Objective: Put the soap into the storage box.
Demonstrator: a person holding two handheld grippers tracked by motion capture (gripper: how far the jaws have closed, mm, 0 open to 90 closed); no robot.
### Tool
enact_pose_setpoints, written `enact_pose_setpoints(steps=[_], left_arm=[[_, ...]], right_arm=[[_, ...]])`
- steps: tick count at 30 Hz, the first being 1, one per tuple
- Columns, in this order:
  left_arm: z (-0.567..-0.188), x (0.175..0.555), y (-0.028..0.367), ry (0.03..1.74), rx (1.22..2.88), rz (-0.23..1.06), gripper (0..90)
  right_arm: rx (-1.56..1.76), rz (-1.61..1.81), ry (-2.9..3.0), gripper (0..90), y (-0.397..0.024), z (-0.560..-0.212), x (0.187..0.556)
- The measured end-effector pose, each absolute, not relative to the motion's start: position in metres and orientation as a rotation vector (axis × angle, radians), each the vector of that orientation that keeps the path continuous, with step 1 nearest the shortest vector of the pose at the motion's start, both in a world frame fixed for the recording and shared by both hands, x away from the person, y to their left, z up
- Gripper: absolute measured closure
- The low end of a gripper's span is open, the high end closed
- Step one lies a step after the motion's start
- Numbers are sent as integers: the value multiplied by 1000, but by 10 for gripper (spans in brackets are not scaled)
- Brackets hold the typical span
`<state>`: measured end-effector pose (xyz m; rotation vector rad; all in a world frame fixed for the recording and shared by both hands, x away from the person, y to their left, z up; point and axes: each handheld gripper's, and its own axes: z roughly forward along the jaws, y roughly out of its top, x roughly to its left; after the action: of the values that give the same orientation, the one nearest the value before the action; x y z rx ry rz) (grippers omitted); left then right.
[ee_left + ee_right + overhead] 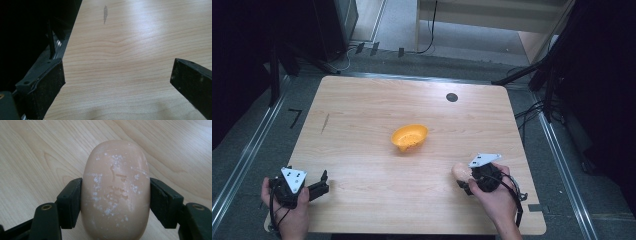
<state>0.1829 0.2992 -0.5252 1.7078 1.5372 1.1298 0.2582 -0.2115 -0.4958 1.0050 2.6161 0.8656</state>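
A person holds a gripper in each hand at a wooden counter [362,115]. Nearest, the right gripper [115,195] has its jaws clamped on the long sides of a peach soap bar [116,190], near the counter's front right. Smooth, hard and rounded, it looks light but likely slippery. The left gripper [321,183], front left, is open and empty. Farther off, an orange dish [410,137] sits mid-counter.
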Motion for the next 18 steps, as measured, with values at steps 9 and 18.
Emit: enact_pose_setpoints(steps=[9,18], left_arm=[[-525,183,299,1536,1707,1129,0],[-525,183,299,1538,1710,1131,0]], right_arm=[[826,837,2690,332,-200,-487,274],[727,875,2732,332,-191,-476,291]])
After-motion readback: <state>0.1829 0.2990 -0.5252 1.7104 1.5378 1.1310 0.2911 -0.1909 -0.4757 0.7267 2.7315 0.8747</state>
